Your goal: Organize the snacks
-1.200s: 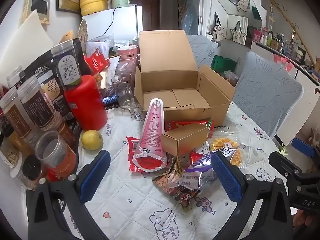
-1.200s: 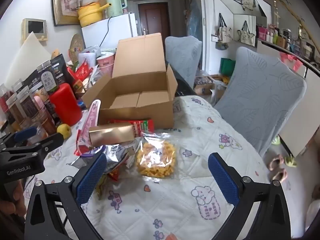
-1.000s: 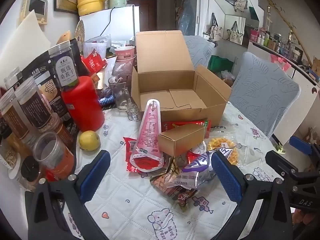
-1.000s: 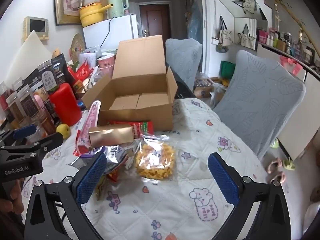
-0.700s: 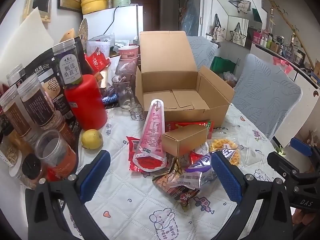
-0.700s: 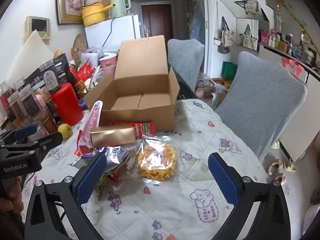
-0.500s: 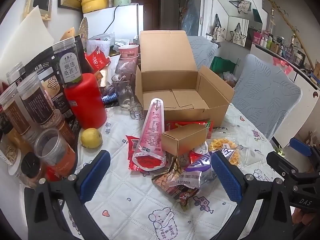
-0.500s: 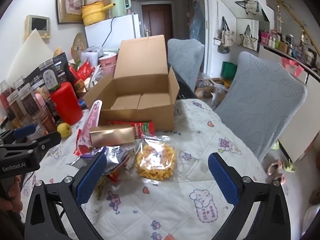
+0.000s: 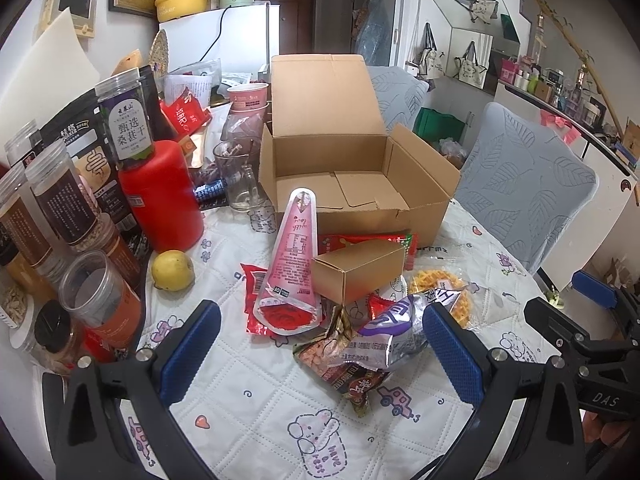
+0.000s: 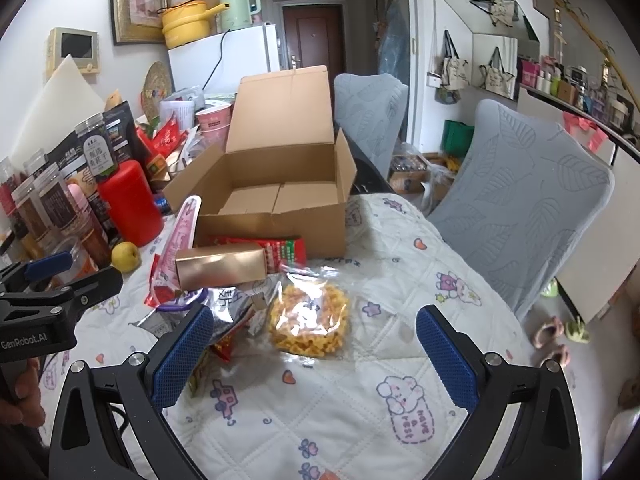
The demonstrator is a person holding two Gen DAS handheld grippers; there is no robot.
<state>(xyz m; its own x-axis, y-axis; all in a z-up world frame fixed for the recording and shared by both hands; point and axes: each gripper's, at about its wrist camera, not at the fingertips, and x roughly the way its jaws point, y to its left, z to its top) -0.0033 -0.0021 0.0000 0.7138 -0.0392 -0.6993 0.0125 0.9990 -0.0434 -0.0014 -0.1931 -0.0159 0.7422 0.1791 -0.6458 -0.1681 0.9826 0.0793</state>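
- Fingers of the left gripper point(image 9: 320, 354) stand wide apart and hold nothing, hovering low over the near edge of the snack pile; the right gripper point(image 10: 314, 354) is just as wide and empty, above the quilted tabletop point(image 10: 360, 420).
- Against the views of a second ago almost nothing has changed: both grippers have only swayed a little, and no snack has shifted. I judge the sorting has not yet begun.
- Snacks lie heaped in front of the open cardboard box point(image 9: 352, 176), which is empty inside with its lid flap standing up.
- On the heap: a tall pink pouch point(image 9: 294, 256) leaning toward the box, a small gold carton point(image 9: 360, 270) beside it, red packets point(image 9: 368, 240) under both, a silver-purple bag point(image 9: 396, 328) nearest the left fingers, and a clear bag of yellow crisps point(image 10: 308, 318) nearest the right.
- Jars, a red canister point(image 9: 160, 196) and a yellow fruit point(image 9: 172, 270) crowd the left side, apart from the heap.
- Likely next step: close on the nearest bag and carry it to the box; crinkly foil may slip.
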